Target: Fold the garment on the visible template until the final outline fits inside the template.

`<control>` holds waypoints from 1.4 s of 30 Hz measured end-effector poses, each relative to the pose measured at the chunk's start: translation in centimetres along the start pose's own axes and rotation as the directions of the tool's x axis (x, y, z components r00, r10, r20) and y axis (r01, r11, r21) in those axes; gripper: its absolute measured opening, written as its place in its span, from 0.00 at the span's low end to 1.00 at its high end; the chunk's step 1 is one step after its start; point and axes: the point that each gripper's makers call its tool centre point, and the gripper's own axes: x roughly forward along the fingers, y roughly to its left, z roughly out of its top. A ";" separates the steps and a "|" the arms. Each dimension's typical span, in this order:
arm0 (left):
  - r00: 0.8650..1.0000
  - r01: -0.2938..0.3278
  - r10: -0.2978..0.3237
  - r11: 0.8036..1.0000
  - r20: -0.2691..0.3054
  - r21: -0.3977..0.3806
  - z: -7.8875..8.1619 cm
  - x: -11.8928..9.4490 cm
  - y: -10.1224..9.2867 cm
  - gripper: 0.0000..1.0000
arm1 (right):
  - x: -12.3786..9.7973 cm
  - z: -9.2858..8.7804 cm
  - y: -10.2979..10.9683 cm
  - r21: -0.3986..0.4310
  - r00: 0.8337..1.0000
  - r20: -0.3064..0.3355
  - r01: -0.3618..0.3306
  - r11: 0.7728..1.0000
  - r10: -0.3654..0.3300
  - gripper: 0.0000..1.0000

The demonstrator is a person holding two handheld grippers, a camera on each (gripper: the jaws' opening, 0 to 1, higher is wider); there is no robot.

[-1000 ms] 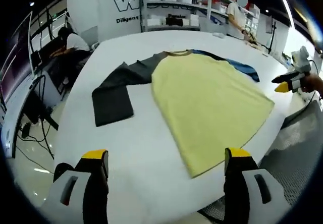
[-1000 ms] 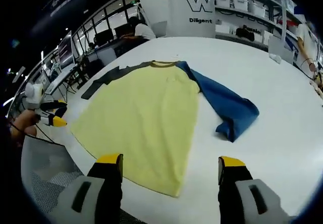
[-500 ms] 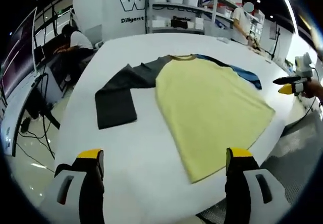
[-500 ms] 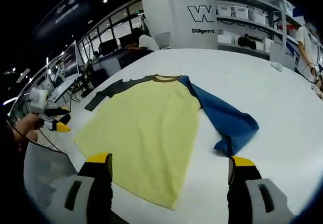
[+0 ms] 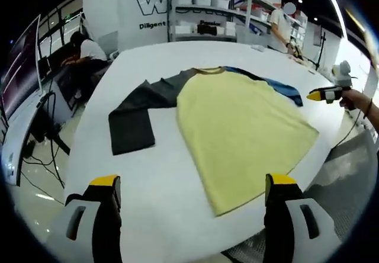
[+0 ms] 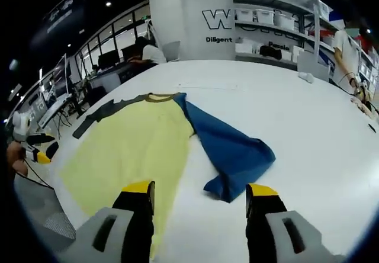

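yellow shirt (image 5: 237, 121) flat on white table (image 5: 154, 174); both grippers (image 5: 192, 192) (image 6: 198, 195) gape apart, empty.

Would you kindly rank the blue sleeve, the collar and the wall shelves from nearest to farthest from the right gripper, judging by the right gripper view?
1. blue sleeve, just ahead of the right gripper.
2. collar, farther up the table, leftward.
3. wall shelves, beyond the table, top right.
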 end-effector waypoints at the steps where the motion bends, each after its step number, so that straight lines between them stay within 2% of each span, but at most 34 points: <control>1: 1.000 -0.003 0.003 1.000 0.005 -0.004 0.0 0.0 0.0 0.99 | 0.3 0.0 -0.4 -0.004 1.000 0.001 0.006 1.000 -0.006 0.52; 6: 1.000 -0.025 0.025 1.000 0.000 0.004 -0.2 0.1 0.4 0.99 | 1.4 -0.4 -2.3 -0.035 0.998 -0.029 0.051 0.998 -0.052 0.34; 8: 1.000 -0.031 0.031 1.000 0.005 0.003 -0.1 0.1 0.5 0.99 | 1.8 -0.8 -2.9 -0.064 0.997 -0.051 0.062 0.996 -0.066 0.32; 13: 1.000 -0.024 0.024 1.000 0.013 -0.019 -0.1 0.1 0.4 0.99 | 2.5 -1.3 -3.6 -0.060 0.995 -0.068 0.075 0.995 -0.079 0.27; 20: 1.000 -0.016 0.016 1.000 0.017 -0.004 0.3 0.1 -0.1 0.99 | 3.2 -2.2 -4.2 -0.083 0.990 -0.104 0.085 0.993 -0.093 0.17; 26: 1.000 0.002 -0.002 1.000 0.024 0.007 0.7 0.0 -0.8 0.99 | 3.3 -2.4 -4.7 -0.107 0.988 -0.113 0.097 0.990 -0.109 0.00; 33: 0.999 0.014 -0.015 1.000 0.030 0.014 0.8 -0.3 -1.2 0.99 | 3.1 -2.1 -4.8 -0.126 0.989 -0.103 0.092 0.988 -0.105 0.00; 42: 1.000 0.015 -0.016 1.000 0.024 0.008 0.5 -0.5 -1.3 0.99 | 2.6 -1.5 -5.5 -0.105 0.988 -0.082 0.120 0.987 -0.129 0.00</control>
